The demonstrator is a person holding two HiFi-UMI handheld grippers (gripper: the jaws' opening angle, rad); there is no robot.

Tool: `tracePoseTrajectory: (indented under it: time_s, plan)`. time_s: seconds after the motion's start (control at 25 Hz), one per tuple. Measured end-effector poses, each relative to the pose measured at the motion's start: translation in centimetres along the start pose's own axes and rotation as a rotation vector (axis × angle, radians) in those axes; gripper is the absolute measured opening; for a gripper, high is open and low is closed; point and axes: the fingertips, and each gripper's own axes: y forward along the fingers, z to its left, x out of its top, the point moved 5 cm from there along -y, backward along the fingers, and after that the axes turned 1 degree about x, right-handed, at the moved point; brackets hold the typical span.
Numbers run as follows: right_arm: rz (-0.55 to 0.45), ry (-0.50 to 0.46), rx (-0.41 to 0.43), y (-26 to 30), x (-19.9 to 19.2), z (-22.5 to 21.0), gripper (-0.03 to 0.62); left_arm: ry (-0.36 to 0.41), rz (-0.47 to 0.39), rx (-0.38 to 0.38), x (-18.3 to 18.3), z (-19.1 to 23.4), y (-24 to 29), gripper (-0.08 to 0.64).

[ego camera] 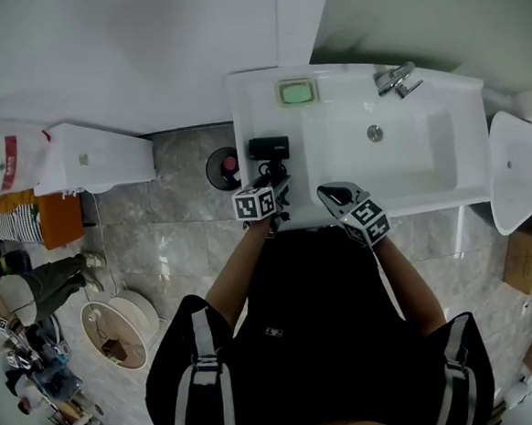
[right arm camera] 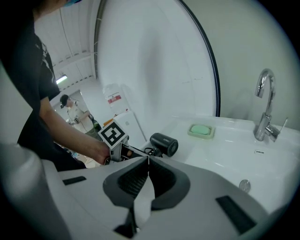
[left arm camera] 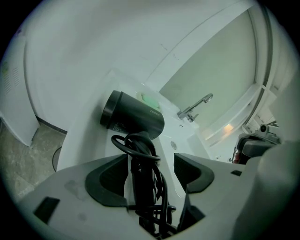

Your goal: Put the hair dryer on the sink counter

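The black hair dryer (ego camera: 268,148) lies on the left part of the white sink counter (ego camera: 255,102), barrel toward the wall and cord wound round its handle. My left gripper (ego camera: 275,181) is at the counter's front edge. In the left gripper view the hair dryer (left arm camera: 133,117) has its handle between the jaws of the left gripper (left arm camera: 150,168), which stand open with a gap on the right side. My right gripper (ego camera: 333,192) hovers over the counter's front edge beside the basin. The right gripper (right arm camera: 148,176) is shut with nothing in it, and the hair dryer (right arm camera: 164,143) lies beyond it.
A green soap dish (ego camera: 297,92) sits at the back of the counter and a chrome faucet (ego camera: 397,79) behind the basin. A round black bin (ego camera: 221,169) stands on the floor left of the counter. A white cabinet (ego camera: 92,156) is further left and a white tub (ego camera: 519,169) at right.
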Motion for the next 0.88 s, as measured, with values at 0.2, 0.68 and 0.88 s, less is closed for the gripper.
tracePoseTrajectory:
  time_s: [0.2, 0.68, 0.88]
  plan:
    - [-0.025, 0.001, 0.000, -0.3, 0.0, 0.2, 0.061, 0.023, -0.031, 0.013, -0.2, -0.3, -1.3, 0.281]
    - [-0.063, -0.003, 0.010, -2.0, -0.3, 0.5, 0.061, 0.129, -0.157, 0.145, -1.1, -1.4, -6.5, 0.271]
    - [-0.074, -0.038, 0.012, -2.9, -0.1, 0.4, 0.061, 0.212, -0.297, 0.092, -0.6, -4.1, -9.1, 0.032]
